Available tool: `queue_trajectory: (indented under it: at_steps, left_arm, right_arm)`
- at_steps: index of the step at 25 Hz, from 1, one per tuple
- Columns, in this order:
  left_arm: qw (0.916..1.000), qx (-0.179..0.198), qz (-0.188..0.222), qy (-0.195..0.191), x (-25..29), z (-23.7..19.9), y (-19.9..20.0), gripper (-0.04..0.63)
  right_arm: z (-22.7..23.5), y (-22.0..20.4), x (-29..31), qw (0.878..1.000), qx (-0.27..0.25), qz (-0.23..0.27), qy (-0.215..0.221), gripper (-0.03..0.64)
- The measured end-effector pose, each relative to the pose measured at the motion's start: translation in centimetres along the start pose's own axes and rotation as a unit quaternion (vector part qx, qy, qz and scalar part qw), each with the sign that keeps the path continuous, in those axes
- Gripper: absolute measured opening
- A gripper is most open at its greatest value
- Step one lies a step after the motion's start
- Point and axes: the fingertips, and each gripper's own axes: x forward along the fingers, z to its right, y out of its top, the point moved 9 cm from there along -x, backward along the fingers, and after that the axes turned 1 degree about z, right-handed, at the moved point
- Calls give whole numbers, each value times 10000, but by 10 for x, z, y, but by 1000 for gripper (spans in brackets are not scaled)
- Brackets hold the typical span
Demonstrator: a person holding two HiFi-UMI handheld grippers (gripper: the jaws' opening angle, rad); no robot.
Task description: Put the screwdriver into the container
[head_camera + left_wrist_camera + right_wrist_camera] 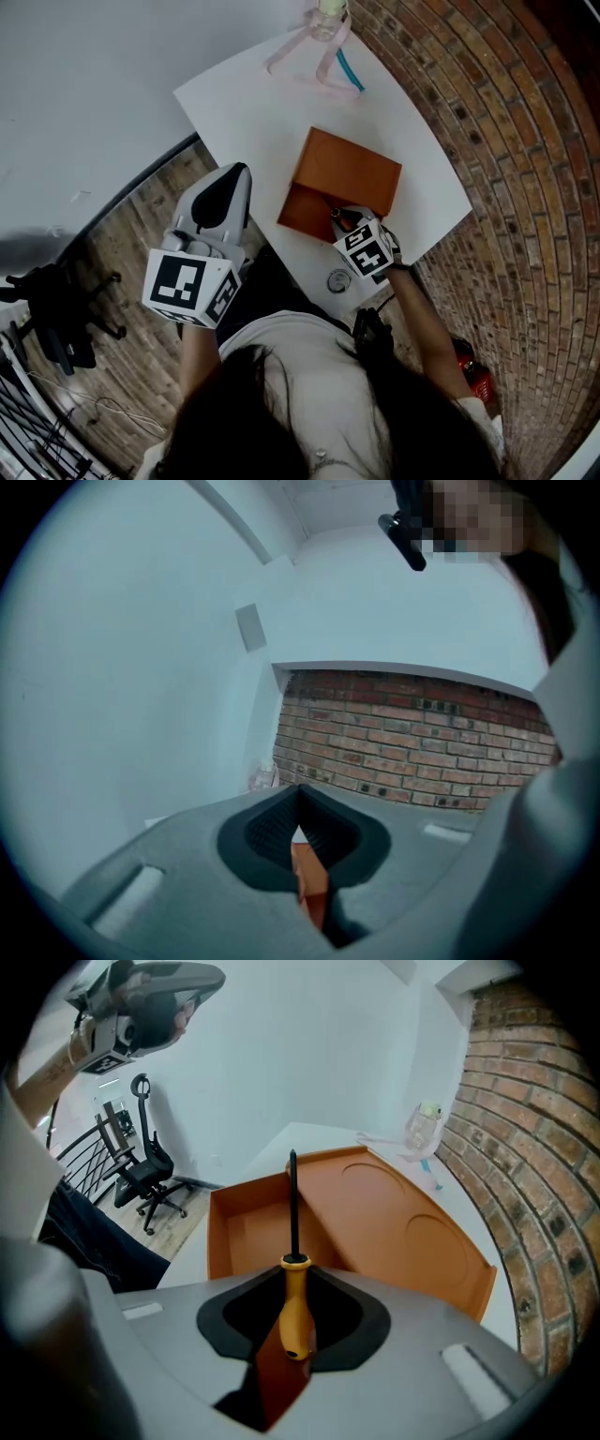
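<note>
An orange container [342, 183] lies open on the white table [253, 103], its box part toward me and its lid folded back. My right gripper [343, 221] hovers at the box's near edge, shut on the screwdriver. In the right gripper view the yellow-orange handle [295, 1312] sits between the jaws and the black shaft [292, 1199] points out over the open box [246, 1232]. My left gripper [228, 180] is held up off the table's left edge, apart from the container, jaws shut and empty [300, 803].
A clear cup with pink straps [323, 28] and a teal stick stands at the table's far end. A small round object [338, 280] lies near the table's front edge. The brick wall [506, 141] runs along the right. An office chair [145, 1180] stands left on the wooden floor.
</note>
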Motion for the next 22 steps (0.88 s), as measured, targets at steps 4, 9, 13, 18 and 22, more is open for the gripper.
queue_trajectory:
  at_steps: [4,9,13,18,22]
  left_arm:
    - [10000,18,-42,47,-1,-2,-2,0]
    - [9999,8,-87,124,-3,-6,-3,0]
    - [9998,-29,-93,160,-2,-6,-4,0]
    - [9998,-7,-143,149,0,-7,-6,0]
    - [9998,-43,-154,151,2,-7,-6,0]
  right_arm:
    - [-1,1,6,9999,-75,-90,75,84]
    - [-2,3,13,9996,-117,-163,196,83]
    - [0,4,17,9993,-150,-212,283,83]
    - [-1,4,22,9986,-188,-317,388,83]
    - [0,4,25,9982,-197,-360,431,81]
